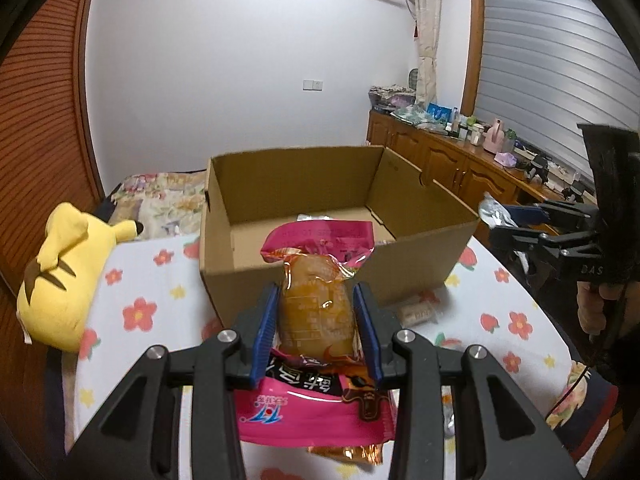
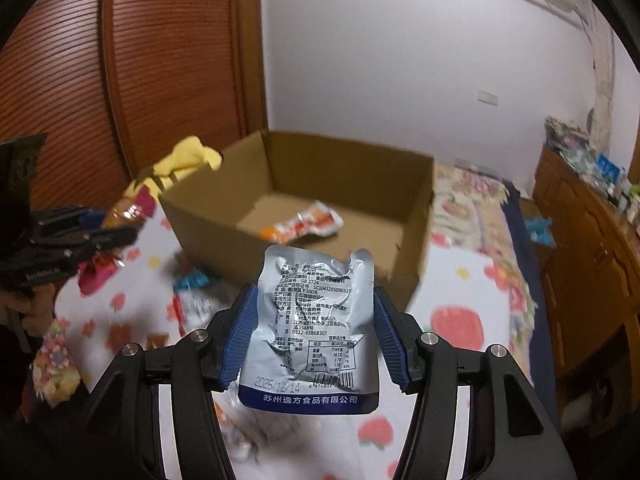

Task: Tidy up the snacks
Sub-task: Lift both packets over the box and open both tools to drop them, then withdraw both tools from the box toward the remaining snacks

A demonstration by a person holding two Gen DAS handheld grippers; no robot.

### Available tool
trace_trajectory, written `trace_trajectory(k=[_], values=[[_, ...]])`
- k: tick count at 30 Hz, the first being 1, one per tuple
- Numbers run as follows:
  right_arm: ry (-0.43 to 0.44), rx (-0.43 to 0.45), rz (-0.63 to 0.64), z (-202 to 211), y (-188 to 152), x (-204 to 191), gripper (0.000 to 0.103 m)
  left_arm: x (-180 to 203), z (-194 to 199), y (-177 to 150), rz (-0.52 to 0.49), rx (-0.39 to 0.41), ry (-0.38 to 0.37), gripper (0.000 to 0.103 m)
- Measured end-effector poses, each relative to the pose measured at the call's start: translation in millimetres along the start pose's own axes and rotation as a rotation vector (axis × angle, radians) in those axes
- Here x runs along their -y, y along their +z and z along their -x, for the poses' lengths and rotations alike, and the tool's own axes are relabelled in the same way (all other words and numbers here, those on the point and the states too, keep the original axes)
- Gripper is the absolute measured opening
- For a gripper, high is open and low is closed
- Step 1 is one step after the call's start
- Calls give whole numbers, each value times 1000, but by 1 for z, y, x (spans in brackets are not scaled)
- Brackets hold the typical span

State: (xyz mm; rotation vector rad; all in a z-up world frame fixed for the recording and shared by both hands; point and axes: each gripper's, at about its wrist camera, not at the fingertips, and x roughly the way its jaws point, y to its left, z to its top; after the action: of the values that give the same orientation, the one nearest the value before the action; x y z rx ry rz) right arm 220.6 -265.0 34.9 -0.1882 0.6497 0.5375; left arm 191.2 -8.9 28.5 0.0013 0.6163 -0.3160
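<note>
Left gripper (image 1: 316, 320) clamped pink pack (image 1: 316, 308), right gripper (image 2: 312, 328) clamped silver pouch (image 2: 312, 320), both before box (image 1: 332, 272).

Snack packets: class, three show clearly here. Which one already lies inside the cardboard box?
The orange-and-white packet, lying on the floor of the box. The silver packet and the pink packet are each still held in jaws outside the box.

Pink-and-orange plastic snack packet (image 1: 316, 300) clamped upright in the left claw (image 1: 316, 320); crinkled silver foil pouch (image 2: 312, 328) pinched in the right claw (image 2: 312, 332); open brown cardboard box (image 1: 420, 256) just beyond both.
</note>
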Motion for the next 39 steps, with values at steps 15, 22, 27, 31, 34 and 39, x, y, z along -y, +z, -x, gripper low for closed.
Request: trace_trajectory(k=[15, 22, 27, 31, 34, 39], values=[[2, -10, -16, -59, 58, 17, 59, -14, -33, 47, -23, -6, 18, 37], [-11, -41, -34, -81, 61, 28, 59, -19, -53, 58, -29, -18, 13, 37], [-15, -59, -33, -91, 59, 29, 60, -19, -66, 61, -32, -28, 9, 37], [-7, -69, -38, -96, 55, 32, 60, -21, -78, 61, -31, -48, 11, 37], [9, -74, -43, -94, 53, 35, 60, -21, -87, 62, -31, -61, 14, 37], [29, -63, -47, -82, 49, 36, 60, -18, -105, 67, -39, -86, 32, 37]])
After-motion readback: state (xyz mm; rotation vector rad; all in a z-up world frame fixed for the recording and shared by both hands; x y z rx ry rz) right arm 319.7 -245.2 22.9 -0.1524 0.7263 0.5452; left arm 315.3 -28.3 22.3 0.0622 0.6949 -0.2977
